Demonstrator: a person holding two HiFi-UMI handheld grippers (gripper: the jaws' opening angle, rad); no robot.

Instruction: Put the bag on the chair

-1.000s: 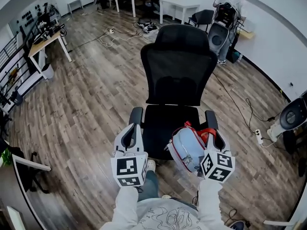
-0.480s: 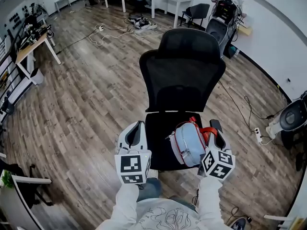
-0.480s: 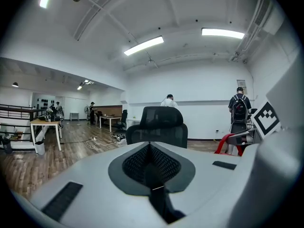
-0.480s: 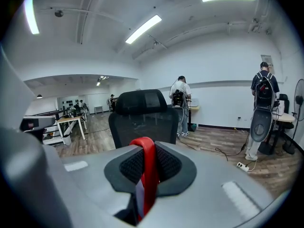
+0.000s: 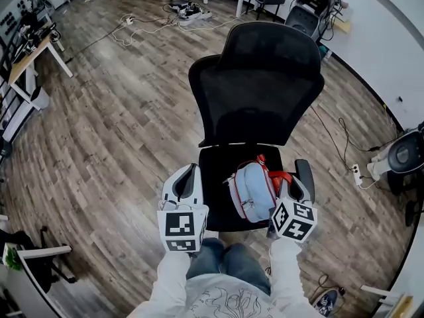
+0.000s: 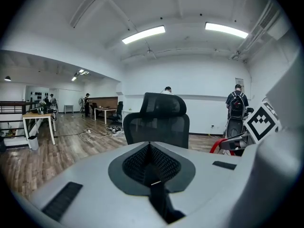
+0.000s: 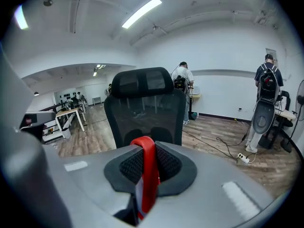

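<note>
A light blue bag [image 5: 253, 189] with red trim hangs over the seat of a black mesh office chair [image 5: 254, 98], at the seat's right half. My right gripper [image 5: 291, 194] is shut on the bag's red strap [image 7: 148, 170], which runs up between the jaws in the right gripper view. My left gripper [image 5: 187, 185] is shut with nothing in it, just left of the seat's front edge. In the left gripper view the chair [image 6: 156, 122] stands straight ahead, with the red strap [image 6: 222, 145] and the right gripper's marker cube [image 6: 261, 120] at the right.
Wood floor all round. Cables [image 5: 344, 159] and a power strip [image 5: 356, 172] lie on the floor right of the chair. A round fan base [image 5: 405, 156] stands at the right edge, a desk [image 5: 26, 58] at the far left, tables and people at the back.
The view has closed in on the chair. The bag has moved forward from the seat's front right corner to above the seat, carried by my right gripper. The left gripper kept its place beside it.
</note>
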